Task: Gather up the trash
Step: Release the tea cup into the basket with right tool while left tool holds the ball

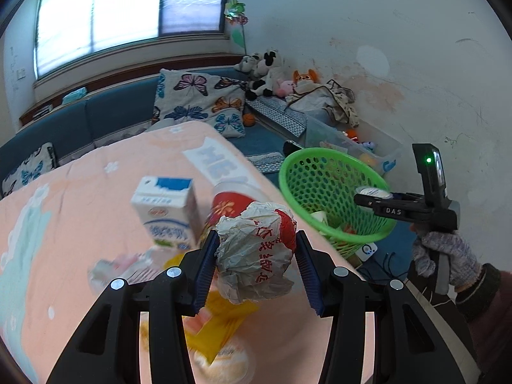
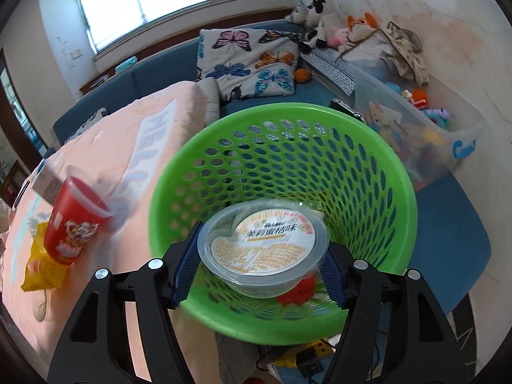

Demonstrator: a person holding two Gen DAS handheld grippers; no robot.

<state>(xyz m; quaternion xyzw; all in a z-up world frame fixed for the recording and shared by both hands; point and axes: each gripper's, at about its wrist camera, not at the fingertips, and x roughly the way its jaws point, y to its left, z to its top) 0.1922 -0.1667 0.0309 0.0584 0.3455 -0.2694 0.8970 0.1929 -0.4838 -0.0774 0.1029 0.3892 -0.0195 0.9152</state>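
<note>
My left gripper (image 1: 256,256) is shut on a crumpled white and red paper wrapper (image 1: 256,249), held above the peach-covered table (image 1: 80,211). My right gripper (image 2: 260,256) is shut on a clear plastic cup with a printed lid (image 2: 262,249), held over the open green perforated basket (image 2: 368,172); the right gripper also shows in the left wrist view (image 1: 374,196) at the basket's (image 1: 307,179) right rim. On the table lie a milk carton (image 1: 166,211), a red paper cup (image 2: 73,224) and a yellow packet (image 2: 41,265).
Some trash lies in the basket's bottom. A blue sofa with butterfly cushions (image 2: 249,60) stands behind the table. A clear toy bin (image 2: 416,128) and stuffed animals (image 2: 316,16) sit by the right wall. Cables and a yellow device (image 2: 307,355) lie on the floor below the basket.
</note>
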